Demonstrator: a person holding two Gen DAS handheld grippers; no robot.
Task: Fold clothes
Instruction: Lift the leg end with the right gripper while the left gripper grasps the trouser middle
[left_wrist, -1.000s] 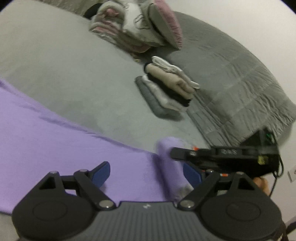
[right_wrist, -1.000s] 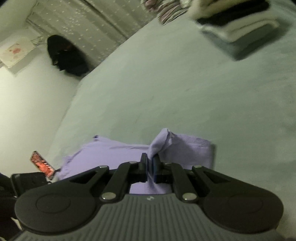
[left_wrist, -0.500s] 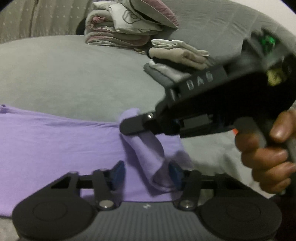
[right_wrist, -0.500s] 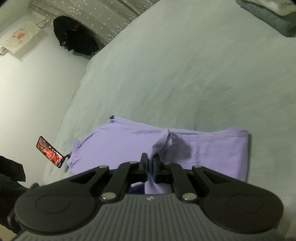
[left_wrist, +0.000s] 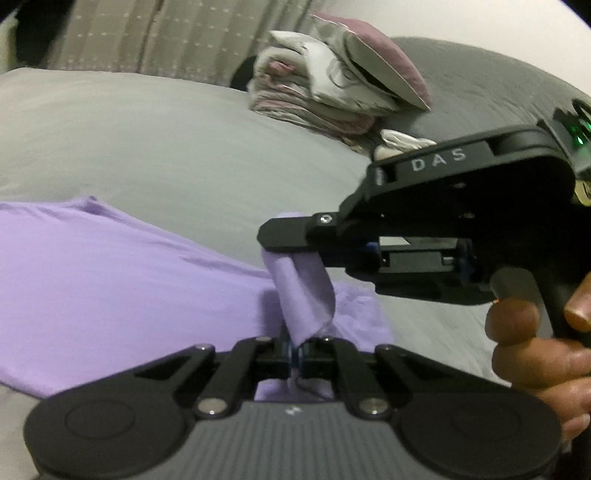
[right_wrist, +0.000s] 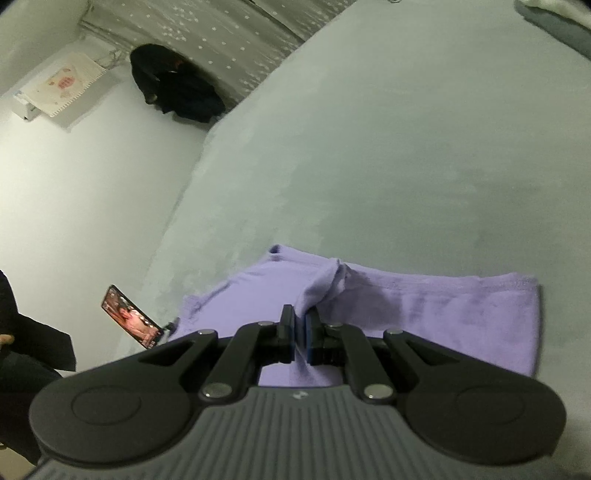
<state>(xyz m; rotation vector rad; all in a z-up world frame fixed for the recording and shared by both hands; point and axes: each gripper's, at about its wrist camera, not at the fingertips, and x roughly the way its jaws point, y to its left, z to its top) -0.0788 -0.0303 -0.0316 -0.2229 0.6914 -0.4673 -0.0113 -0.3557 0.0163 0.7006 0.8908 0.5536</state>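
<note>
Purple garment (left_wrist: 110, 280) lies flat on the grey bed (left_wrist: 166, 147), filling the left and centre of my left view. At bottom centre my left gripper (left_wrist: 295, 356) is clamped on a raised fold of it. Right of that, my right gripper (right_wrist: 300, 334) pinches the same fold higher up, my hand (left_wrist: 535, 343) at the right edge. Folded stack (left_wrist: 332, 96) sits upper right.
</note>
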